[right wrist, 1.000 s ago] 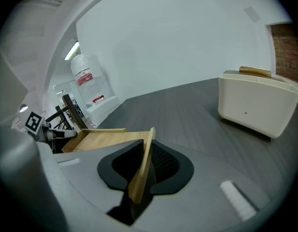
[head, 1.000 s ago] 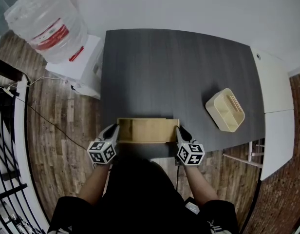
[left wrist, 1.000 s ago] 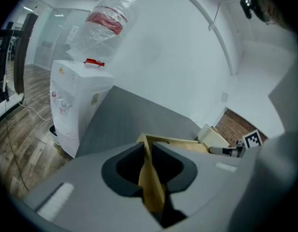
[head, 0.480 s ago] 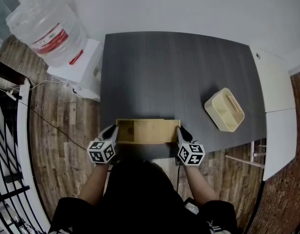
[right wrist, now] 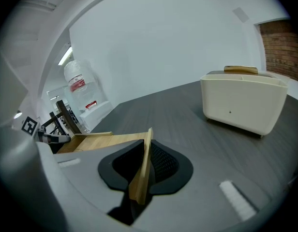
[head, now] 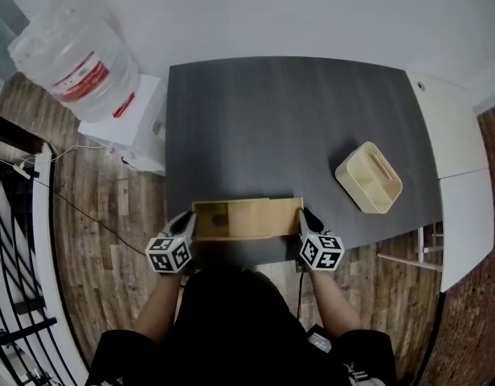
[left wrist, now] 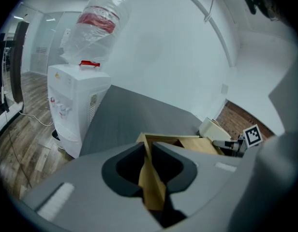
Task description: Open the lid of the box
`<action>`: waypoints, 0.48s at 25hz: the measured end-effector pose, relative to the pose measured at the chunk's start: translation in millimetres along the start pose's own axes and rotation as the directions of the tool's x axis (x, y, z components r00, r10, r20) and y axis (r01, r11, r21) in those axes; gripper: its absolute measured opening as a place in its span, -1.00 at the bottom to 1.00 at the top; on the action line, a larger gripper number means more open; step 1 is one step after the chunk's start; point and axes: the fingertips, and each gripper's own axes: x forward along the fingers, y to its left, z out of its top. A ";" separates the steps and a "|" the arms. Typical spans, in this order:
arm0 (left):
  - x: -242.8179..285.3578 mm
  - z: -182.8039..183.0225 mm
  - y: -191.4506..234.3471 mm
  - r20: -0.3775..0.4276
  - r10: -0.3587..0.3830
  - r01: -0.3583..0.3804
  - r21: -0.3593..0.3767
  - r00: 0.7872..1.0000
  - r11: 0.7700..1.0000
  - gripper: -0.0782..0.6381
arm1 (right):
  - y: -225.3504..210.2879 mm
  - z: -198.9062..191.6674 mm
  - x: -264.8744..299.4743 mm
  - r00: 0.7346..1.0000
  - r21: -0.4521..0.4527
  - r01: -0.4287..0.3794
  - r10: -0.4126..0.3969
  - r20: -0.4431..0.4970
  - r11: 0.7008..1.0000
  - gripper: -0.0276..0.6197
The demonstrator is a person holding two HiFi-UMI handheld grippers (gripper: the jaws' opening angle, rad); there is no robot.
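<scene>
A long pale wooden box [head: 247, 219] lies crosswise at the near edge of the dark table [head: 288, 119]. My left gripper [head: 186, 223] is shut on the box's left end wall [left wrist: 151, 187]. At the right end, my right gripper [head: 305, 220] is shut on a thin upright board [right wrist: 143, 170] that appears to belong to the sliding lid. Its jaws have just been closing with that board between them. The lid's flat top [right wrist: 103, 141] runs leftward from there. A darker open strip [head: 209, 218] shows at the box's left end.
A cream divided container [head: 369, 178] stands on the table at the right, behind the box. A white water dispenser [head: 127, 115] with a large bottle [head: 71, 47] stands on the wood floor left of the table. A white cabinet [head: 456, 183] borders the table's right side.
The wood's right end and my right gripper have shifted slightly to the right, so the box looks longer. The left gripper and the left end have stayed put.
</scene>
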 end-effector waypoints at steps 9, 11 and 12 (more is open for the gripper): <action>0.3 -0.5 -0.6 -0.010 -0.005 0.005 0.009 1.000 1.000 -0.64 | -8.3 1.7 -2.6 1.000 -0.004 0.024 -0.024 0.001 1.000 -0.78; 1.1 0.3 -0.4 -0.016 -0.007 0.007 -0.003 1.000 1.000 -0.65 | -10.8 2.9 -2.8 0.999 -0.011 0.032 -0.032 0.001 0.999 -0.78; 1.7 0.4 -0.1 -0.019 -0.007 0.007 -0.013 1.000 1.000 -0.65 | -12.0 3.2 -2.9 0.999 -0.013 0.036 -0.036 0.000 0.999 -0.78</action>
